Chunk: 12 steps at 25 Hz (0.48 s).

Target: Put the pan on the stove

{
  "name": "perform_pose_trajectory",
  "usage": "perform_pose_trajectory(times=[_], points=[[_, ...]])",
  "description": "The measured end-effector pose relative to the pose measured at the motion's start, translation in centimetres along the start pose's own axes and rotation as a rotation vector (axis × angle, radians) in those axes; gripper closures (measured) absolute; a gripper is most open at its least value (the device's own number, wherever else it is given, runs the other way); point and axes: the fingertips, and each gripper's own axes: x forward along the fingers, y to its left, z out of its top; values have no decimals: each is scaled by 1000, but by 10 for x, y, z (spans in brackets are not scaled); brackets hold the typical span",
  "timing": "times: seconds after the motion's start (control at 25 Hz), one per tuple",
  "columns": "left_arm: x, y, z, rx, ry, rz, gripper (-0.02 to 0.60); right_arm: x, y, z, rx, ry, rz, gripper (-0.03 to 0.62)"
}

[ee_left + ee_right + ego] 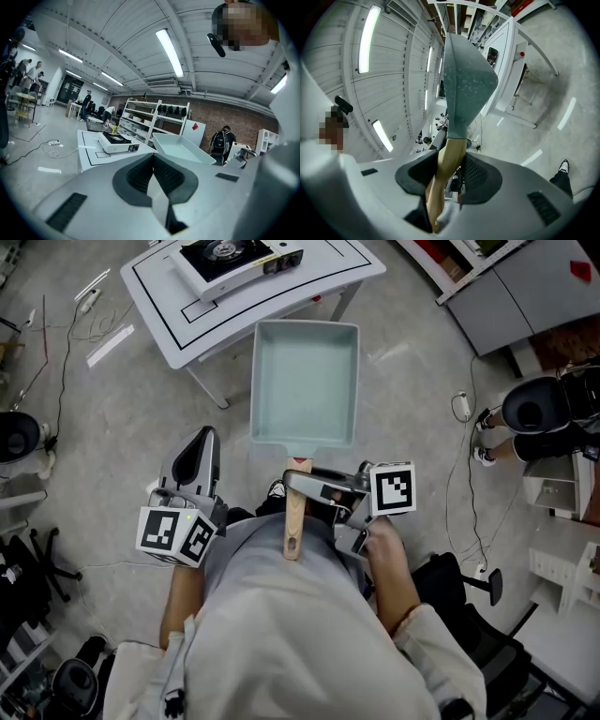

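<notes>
1. Pan: pale blue-green, rectangular and empty. It is held off the floor in front of the person, roughly level. In the right gripper view its underside shows, with nothing under it.
2. Handle: wooden, pointing back toward the person's body. This is the only place the pan is gripped.
3. Right gripper: clenched across the handle. Its own view shows the wood between the two pads, and this gripper alone carries the pan.
4. Left gripper: jaws brought together with nothing between them. It is carried alongside, apart from the pan.
5. Stove: a single burner with a bare top, sitting on the white table beyond the pan's far end.
6. Done, by judgement: the pan is picked up and on the way to the table.
7. Left, by judgement:
   - close the gap to the table;
   - bring the pan over the burner;
   - lower it flat onto the stove;
   - let go of the handle.
</notes>
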Motion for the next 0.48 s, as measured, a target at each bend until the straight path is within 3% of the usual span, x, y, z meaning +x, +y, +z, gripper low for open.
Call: perform_pose_trajectory(times=[0.24,0.48], points=[[-12,7,-3,-2,-4,46,574,-2,-3,-5,-11,1,-5,433],[-1,8,-7,2,23,43,574,-5,-9,5,-10,-4,-9,431]])
